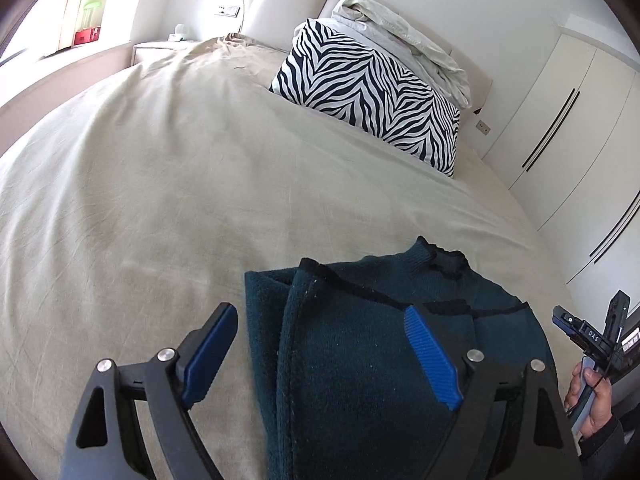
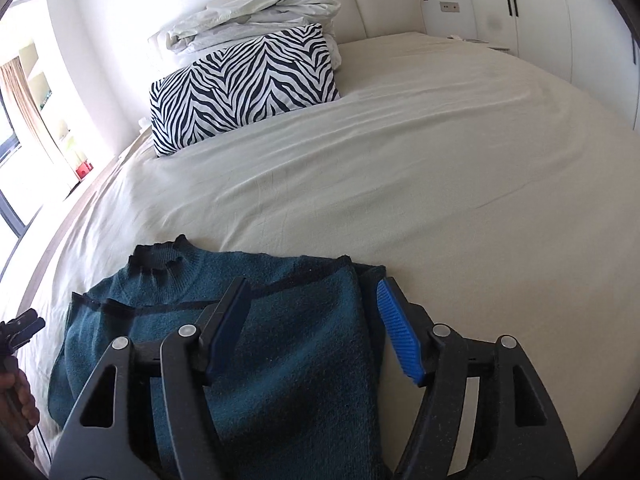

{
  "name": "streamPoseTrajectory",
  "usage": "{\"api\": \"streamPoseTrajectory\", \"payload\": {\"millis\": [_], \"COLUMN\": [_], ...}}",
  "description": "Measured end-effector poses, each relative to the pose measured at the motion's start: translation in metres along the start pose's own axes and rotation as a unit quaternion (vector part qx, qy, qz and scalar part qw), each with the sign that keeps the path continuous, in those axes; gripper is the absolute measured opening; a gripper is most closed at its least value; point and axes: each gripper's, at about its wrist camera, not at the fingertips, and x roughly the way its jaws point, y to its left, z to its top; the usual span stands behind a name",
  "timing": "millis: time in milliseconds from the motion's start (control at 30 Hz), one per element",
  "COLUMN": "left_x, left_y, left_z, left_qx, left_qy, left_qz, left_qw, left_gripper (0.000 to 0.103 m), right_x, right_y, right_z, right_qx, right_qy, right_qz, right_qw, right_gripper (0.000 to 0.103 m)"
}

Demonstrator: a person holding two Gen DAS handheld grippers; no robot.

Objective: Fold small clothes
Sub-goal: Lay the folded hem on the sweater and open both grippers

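A dark teal knit sweater (image 1: 352,360) (image 2: 296,340) with black trim lies flat on the beige bed sheet (image 1: 160,200) (image 2: 440,180), collar toward the headboard and both sides folded in over the middle. My left gripper (image 1: 320,314) hovers open over the sweater's left folded edge, and its blue pads press on nothing. My right gripper (image 2: 313,286) stands open above the right folded edge, also holding nothing. A hand (image 1: 592,396) holding the right tool shows at the far right of the left wrist view.
A zebra-print pillow (image 1: 368,92) (image 2: 244,84) leans at the head of the bed under a crumpled white duvet (image 1: 400,28) (image 2: 256,16). White wardrobe doors (image 1: 560,120) stand to the right. A bedside table (image 1: 160,50) and window are on the left.
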Motion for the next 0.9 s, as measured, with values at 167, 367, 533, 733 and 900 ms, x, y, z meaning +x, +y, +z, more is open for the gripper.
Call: {"api": "streamPoseTrajectory", "payload": {"millis": [167, 367, 533, 733, 900], "left_x": [0.033, 0.05, 0.06, 0.036, 0.031], "left_y": [-0.004, -0.012, -0.009, 0.007, 0.024], "left_z": [0.006, 0.002, 0.003, 0.001, -0.004], "left_qx": [0.015, 0.04, 0.042, 0.013, -0.01], "left_qy": [0.042, 0.053, 0.07, 0.036, 0.028], "left_qz": [0.015, 0.028, 0.038, 0.037, 0.049], "left_qw": [0.9989, 0.9974, 0.996, 0.9986, 0.9983], "left_gripper": [0.063, 0.055, 0.012, 0.007, 0.007], "right_x": [0.008, 0.023, 0.026, 0.025, 0.028], "right_y": [-0.001, -0.024, -0.029, -0.029, -0.029], "right_z": [-0.013, -0.026, -0.03, -0.03, -0.032], "right_qx": [-0.012, 0.025, 0.029, 0.029, 0.029], "right_qy": [0.029, 0.047, 0.048, 0.046, 0.048], "right_qz": [-0.012, -0.012, -0.013, -0.017, -0.023], "right_qw": [0.999, 0.999, 0.998, 0.998, 0.998], "right_gripper": [0.065, 0.064, 0.064, 0.058, 0.057]}}
